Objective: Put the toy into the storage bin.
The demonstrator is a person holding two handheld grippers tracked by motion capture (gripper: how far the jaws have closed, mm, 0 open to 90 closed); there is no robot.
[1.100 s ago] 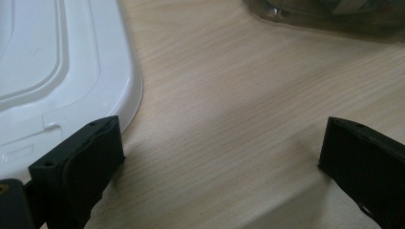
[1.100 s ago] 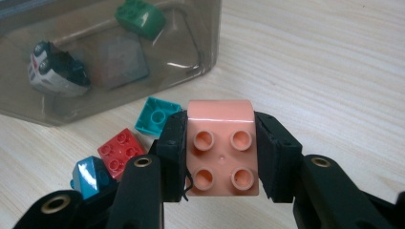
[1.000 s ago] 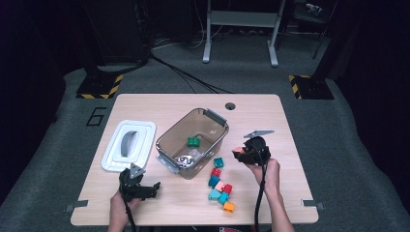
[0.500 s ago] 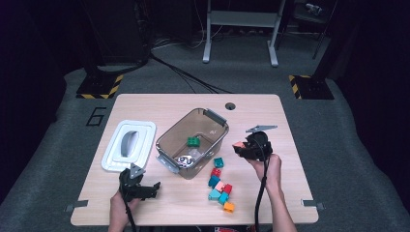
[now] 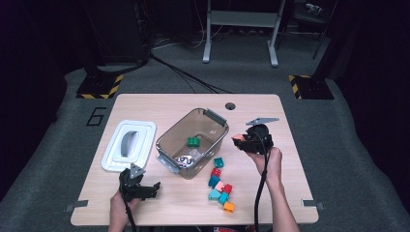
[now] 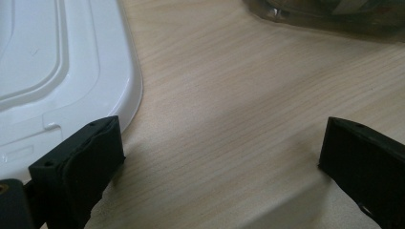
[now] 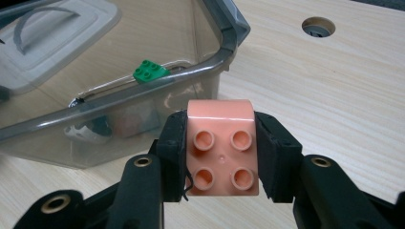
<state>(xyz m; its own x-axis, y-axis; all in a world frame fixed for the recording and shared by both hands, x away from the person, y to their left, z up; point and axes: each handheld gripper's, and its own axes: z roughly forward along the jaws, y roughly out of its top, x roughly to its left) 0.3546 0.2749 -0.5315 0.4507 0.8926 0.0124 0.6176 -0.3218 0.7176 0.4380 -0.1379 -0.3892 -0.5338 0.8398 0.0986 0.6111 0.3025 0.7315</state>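
Pink brick (image 7: 221,150) in right hand-held gripper (image 7: 220,157), underside hidden, perhaps airborne.

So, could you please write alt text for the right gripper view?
The right gripper holds a pink four-stud block between its black fingers, just outside a clear brown bin with a green block inside, on a pale wooden table.

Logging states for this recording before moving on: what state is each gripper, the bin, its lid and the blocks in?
Right gripper: shut on pink block, beside the bin.
Left gripper: open, holding nothing, low over the table.
Clear bin: open, lid off.
White lid: lying flat on the table.
Green block: inside the bin.
Loose blocks: on the table.
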